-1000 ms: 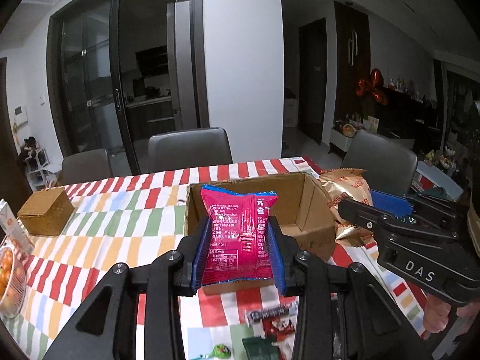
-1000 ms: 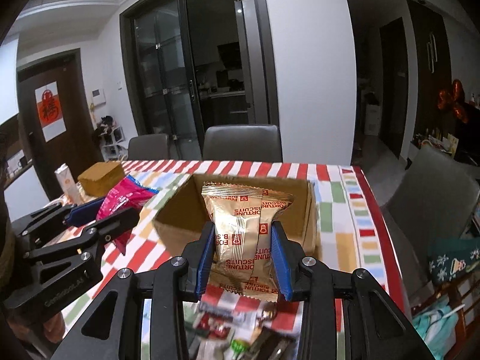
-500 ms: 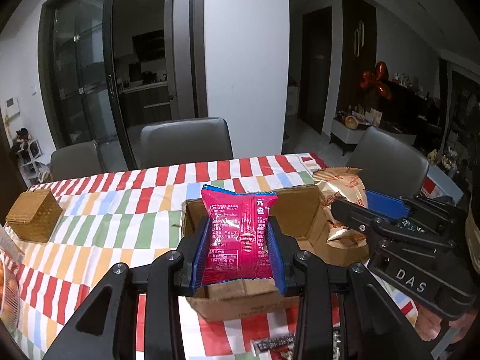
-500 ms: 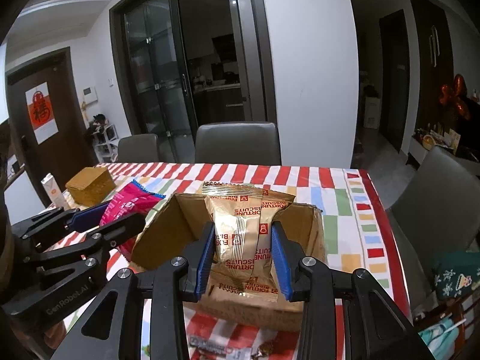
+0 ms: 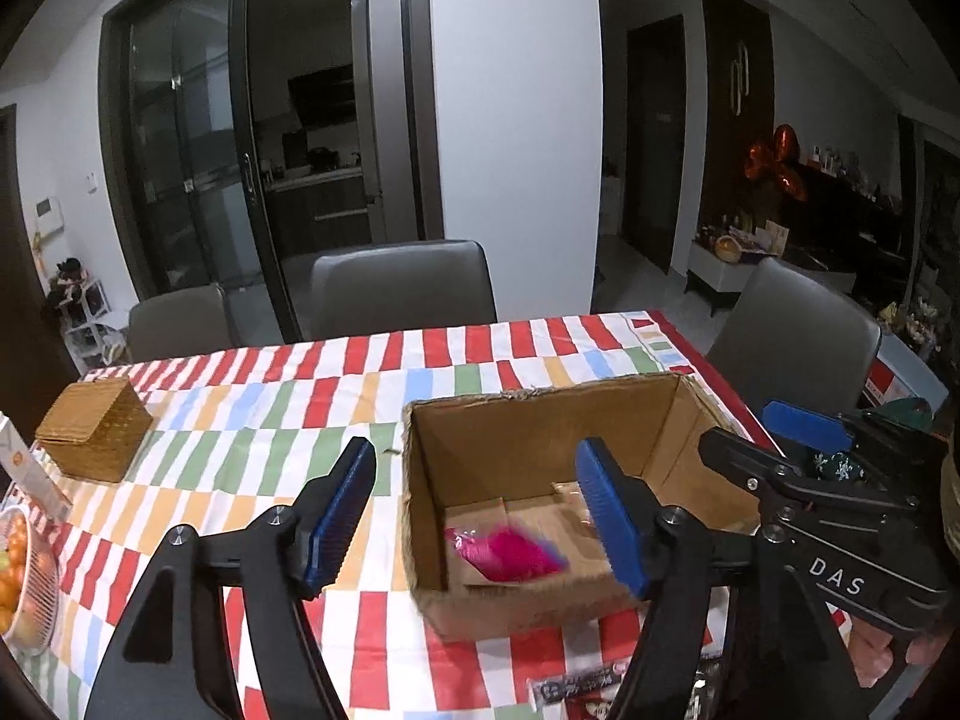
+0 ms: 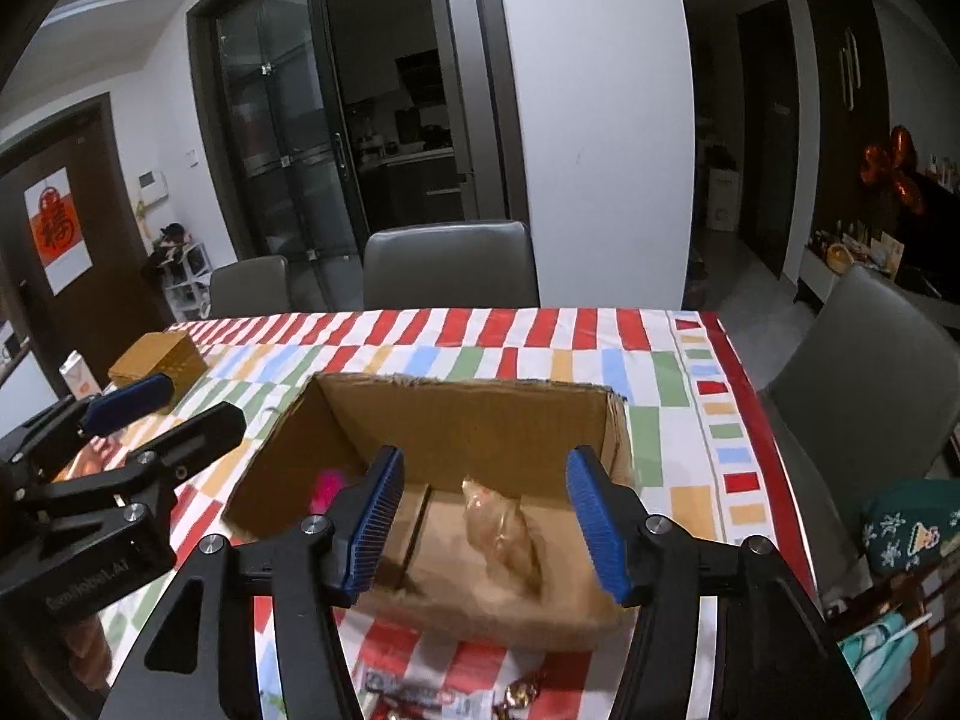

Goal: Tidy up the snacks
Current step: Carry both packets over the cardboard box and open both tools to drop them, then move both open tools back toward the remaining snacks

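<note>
Over the cardboard box, my left gripper and right gripper were opening, empty, the pink packet and gold biscuit packet dropping inside, while loose snacks remained on the tablecloth.

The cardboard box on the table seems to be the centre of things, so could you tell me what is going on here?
A person with a gripper in each hand is sorting snacks into the cardboard box. Both sets of jaws are opening with nothing between them. The pink packet sits blurred inside the box below the left gripper, and the gold packet likewise below the right gripper. More snacks lie on the striped tablecloth.
</note>
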The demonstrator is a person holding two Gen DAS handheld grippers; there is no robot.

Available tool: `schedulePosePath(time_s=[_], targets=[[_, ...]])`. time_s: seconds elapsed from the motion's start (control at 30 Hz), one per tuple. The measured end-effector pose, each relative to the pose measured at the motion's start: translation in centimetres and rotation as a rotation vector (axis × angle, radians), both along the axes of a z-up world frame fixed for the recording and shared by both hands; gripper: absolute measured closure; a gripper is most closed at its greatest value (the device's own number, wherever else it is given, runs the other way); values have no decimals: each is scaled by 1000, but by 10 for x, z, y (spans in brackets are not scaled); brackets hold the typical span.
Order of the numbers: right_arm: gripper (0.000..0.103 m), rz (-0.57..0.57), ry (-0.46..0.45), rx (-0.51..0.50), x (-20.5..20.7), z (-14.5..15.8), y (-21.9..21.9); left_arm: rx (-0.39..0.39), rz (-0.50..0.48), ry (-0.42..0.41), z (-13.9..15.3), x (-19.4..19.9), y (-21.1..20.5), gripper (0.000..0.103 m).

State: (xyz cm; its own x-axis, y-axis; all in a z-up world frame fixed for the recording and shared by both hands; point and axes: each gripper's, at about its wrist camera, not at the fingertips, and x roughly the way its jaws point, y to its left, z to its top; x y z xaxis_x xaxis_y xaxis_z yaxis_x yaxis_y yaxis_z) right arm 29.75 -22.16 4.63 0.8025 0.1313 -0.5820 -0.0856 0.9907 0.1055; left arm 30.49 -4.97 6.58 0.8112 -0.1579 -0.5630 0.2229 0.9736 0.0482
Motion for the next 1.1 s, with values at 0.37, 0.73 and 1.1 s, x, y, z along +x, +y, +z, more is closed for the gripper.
schedulePosePath(time_s=[0.37,0.73,1.1], targets=[[45,20,-46,19,-70,7,1,28,-19,-85,10,-80,5,23],[45,30,-61,16,-132,-2,4,4,-56,-38,-9,-137,9,21],[45,45,29,-45,-171,-47,18,18,-53,103,-60,-170,14,21]])
